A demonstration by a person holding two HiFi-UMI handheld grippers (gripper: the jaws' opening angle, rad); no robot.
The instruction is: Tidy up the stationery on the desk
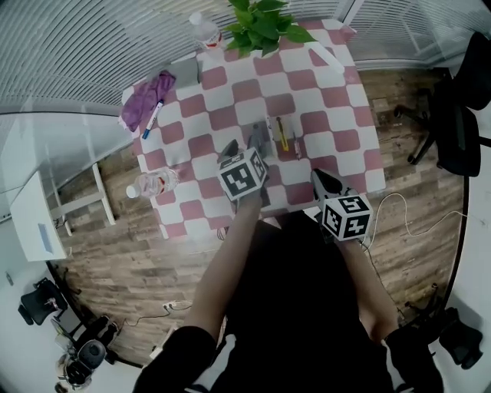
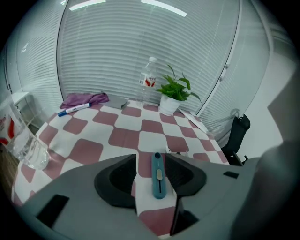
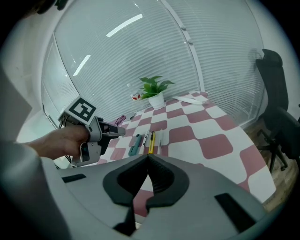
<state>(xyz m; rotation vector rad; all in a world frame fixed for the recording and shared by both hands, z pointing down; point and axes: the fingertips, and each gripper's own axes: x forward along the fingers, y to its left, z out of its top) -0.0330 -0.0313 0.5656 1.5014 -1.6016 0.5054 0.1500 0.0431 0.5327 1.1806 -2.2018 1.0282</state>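
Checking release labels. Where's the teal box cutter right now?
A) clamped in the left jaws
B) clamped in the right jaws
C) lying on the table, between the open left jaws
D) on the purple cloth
C: in the left gripper view the box cutter lies flat on the checkered table, and the left gripper has its jaws standing apart on either side of it, not clamped.

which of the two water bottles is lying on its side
The bottle at the table's left edge lies on its side; the other bottle stands upright at the far edge beside the potted plant.
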